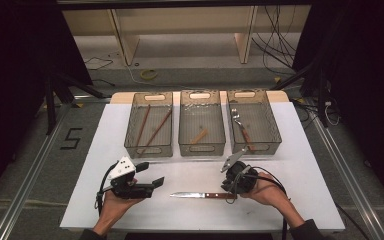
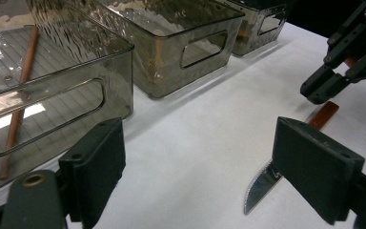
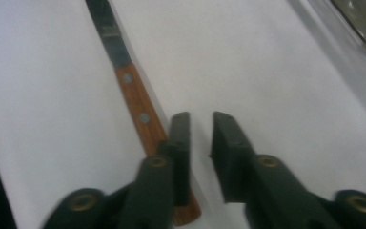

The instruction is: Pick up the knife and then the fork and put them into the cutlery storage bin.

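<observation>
A knife [image 1: 200, 194] with a wooden handle lies flat on the white table near the front edge, blade pointing left. My right gripper [image 1: 232, 190] points down over the handle's end. In the right gripper view its jaws [image 3: 201, 129] stand almost together with a thin slit and nothing between them, and the knife handle [image 3: 140, 114] lies beside and under the left jaw. My left gripper [image 1: 150, 174] hovers open to the left of the blade. In the left gripper view its own jaws [image 2: 198, 176] stand wide apart, the blade tip [image 2: 259, 188] shows by one jaw, and the right gripper [image 2: 321, 88] hangs over the handle.
Three smoky clear bins stand in a row behind the grippers. The left bin [image 1: 130, 142] holds two chopsticks, the middle bin [image 1: 202, 148] a short wooden piece, the right bin [image 1: 275, 135] a fork [image 1: 240, 125]. Cables trail from both grippers toward the table's front edge.
</observation>
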`<state>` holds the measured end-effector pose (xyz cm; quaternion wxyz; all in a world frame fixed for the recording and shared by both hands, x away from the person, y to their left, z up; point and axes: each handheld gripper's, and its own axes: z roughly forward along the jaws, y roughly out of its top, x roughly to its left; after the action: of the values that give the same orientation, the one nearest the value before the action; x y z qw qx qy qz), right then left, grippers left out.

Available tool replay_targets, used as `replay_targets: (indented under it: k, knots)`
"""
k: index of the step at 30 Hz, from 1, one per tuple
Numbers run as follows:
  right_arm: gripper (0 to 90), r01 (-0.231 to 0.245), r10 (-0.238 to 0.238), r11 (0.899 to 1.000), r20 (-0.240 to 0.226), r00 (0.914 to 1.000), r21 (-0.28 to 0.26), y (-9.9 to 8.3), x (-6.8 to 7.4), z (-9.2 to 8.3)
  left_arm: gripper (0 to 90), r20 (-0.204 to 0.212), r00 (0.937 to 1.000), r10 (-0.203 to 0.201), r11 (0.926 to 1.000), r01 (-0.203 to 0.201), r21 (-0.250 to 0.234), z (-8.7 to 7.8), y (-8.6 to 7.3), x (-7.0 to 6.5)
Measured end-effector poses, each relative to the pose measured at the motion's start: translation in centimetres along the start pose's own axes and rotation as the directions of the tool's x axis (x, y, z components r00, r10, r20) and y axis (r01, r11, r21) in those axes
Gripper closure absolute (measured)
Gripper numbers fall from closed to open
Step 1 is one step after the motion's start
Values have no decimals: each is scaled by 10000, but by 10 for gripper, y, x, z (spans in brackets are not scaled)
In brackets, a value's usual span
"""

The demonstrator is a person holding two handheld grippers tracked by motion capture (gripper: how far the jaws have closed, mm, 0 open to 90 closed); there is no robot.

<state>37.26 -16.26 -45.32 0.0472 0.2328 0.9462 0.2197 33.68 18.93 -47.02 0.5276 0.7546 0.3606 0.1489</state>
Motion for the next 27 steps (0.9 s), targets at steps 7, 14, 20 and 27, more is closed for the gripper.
replay_targets:
  k: [7, 14, 20, 27]
  knots:
    - [504, 440, -447, 9988, -327, 9985, -203, 7, 6, 1, 178, 5, 10000, 10, 10000, -10, 34, 0, 0, 0]
    - [399, 859, -855, 9963, -590, 9946, 41, 17, 14, 6, 177, 3, 10000, -14, 10000, 14, -21, 0, 0, 0]
    - [392, 1090, -1070, 9937, -732, 9916, 242, 24, 19, 9, 177, 4, 10000, 4, 10000, -4, -6, 1, 0, 0]
    - [438, 1424, -1375, 9882, -818, 9871, 569, 29, 21, 14, 177, 20, 10000, 12, 10000, -12, 36, 1, 0, 0]
